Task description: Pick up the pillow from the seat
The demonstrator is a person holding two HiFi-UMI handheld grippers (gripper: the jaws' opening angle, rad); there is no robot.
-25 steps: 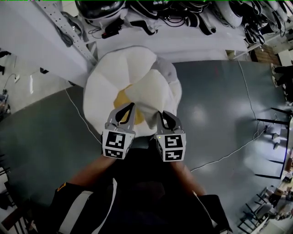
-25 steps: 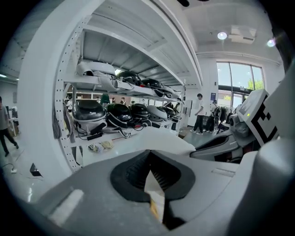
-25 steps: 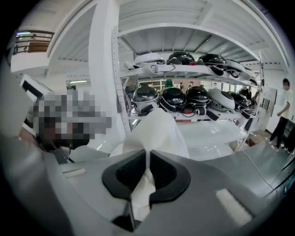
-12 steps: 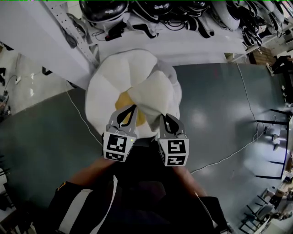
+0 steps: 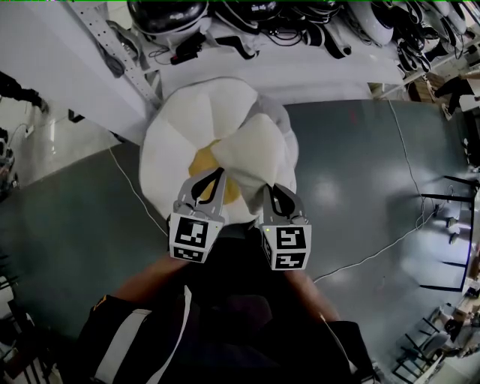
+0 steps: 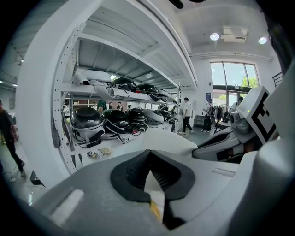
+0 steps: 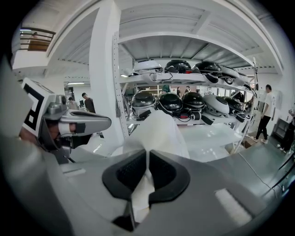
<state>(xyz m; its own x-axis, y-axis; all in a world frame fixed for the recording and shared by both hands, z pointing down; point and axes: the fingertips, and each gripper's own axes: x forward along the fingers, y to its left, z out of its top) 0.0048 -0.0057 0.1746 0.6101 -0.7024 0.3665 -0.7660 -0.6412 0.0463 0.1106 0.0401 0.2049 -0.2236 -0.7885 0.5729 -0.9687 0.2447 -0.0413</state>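
Pinching the pillow (image 5: 191,124) at its near edge, the two grippers stand side by side, close to each other but apart. The left gripper (image 5: 216,177) has its jaws pressed together on a thin fold of cloth. This fold is white with a little yellow in it, and it lies beside the yellow middle (image 5: 202,161) of the pillow. The right gripper (image 5: 268,190) has its jaws pressed together on a fold of plain white cloth. This fold belongs to one petal (image 5: 251,154), which stands up above the rest of the pillow.

The pillow is round, shaped like a flower, with white petals. It lies over the seat (image 5: 277,116) and covers almost all of it; only a grey rim shows at the far right edge. Around the seat is a grey floor (image 5: 360,165), and a thin cable (image 5: 375,251) runs on it. Behind the seat stands a white shelf (image 5: 315,71) with dark helmets (image 5: 166,13). Some people (image 6: 186,115) stand far behind.
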